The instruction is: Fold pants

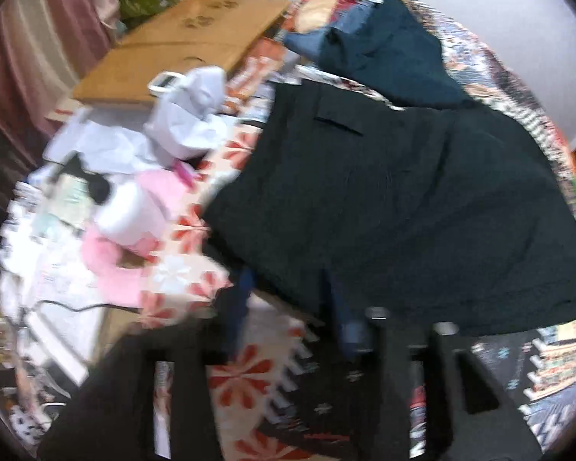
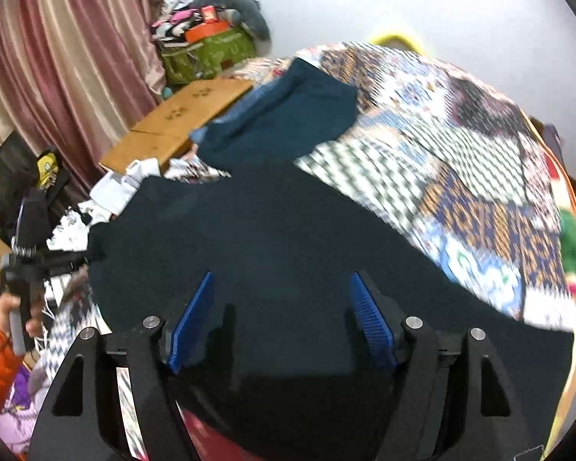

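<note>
A patterned quilt [image 2: 460, 176] covered the bed and filled most of both views. On it lay the dark pants [image 2: 272, 238], spread wide across the middle of the quilt, with a welt pocket facing up in the left wrist view. Beyond them, toward the wall, a teal garment [image 2: 288, 115] rested in a heap, just beside a piece of blue denim [image 1: 307, 40]. A flat cardboard box [image 2: 184, 115] stood off the bed's far edge, near the striped curtain [image 2: 57, 50]. White and pink clothes [image 1: 161, 176] were piled beside the pants on the side toward the curtain.

The right gripper [image 2: 282, 320] hung over the near part of the pants with its blue pads [image 2: 192, 322] well apart, and nothing was between them. The left gripper [image 1: 292, 303] was blurred; its fingers stood apart at the near hem of the pants, released, with no cloth pinched that I could see. In the right wrist view a hand [image 2: 17, 307] with an orange sleeve held it.
</note>
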A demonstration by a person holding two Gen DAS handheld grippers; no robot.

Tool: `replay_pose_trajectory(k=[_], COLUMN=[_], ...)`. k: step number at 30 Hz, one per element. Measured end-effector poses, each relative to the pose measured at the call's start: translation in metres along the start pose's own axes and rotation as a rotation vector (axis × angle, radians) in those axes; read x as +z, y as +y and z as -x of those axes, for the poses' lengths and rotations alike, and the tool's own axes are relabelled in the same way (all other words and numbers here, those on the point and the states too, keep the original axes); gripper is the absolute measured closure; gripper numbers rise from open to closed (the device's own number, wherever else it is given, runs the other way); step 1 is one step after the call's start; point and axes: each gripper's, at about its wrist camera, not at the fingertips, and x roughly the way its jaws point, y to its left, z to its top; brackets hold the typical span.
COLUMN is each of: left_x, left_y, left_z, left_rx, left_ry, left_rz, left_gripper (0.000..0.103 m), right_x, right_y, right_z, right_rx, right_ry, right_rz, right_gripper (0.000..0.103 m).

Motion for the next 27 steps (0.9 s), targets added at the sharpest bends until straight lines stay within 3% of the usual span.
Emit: replay_pose_trajectory(k=[4, 9, 14, 17, 21, 27], left_x=[-0.003, 0.008, 0.03, 0.042, 0.05, 0.048], left_y=[0.006, 0.009, -0.01, -0.038, -0.092, -0.179], left_z=[0.014, 0.032, 0.039, 0.04, 0.038, 0.017], left_rx=[0.043, 0.057, -0.006, -0.053, -0.108, -0.153], left_ry=[-0.032, -0.062, -0.067, -0.071, -0.081, -0.012], left_rz=[-0.025, -0.033, -0.024, -0.045, -0.14, -0.311], left_gripper=[0.036, 0.025, 0.021, 0.02, 0.013, 0.013], right_x=[0.017, 0.0, -0.027, -0.046, -0.076, -0.117], right_y=[0.015, 0.01, -0.011, -0.031, -0.068, -0.096], right_z=[-0.033, -0.064, -0.03, -0.01, 0.015, 0.056], right_rx=[0.024, 0.041, 0.06, 0.024, -0.008, -0.126], right_ry=[0.025, 0.136, 0.115, 0.101, 0.102, 0.087], right_rz=[0.018, -0.034, -0.039, -0.069, -0.199, -0.305], right_gripper=[0.034, 0.034, 0.025, 0.021, 0.02, 0.021])
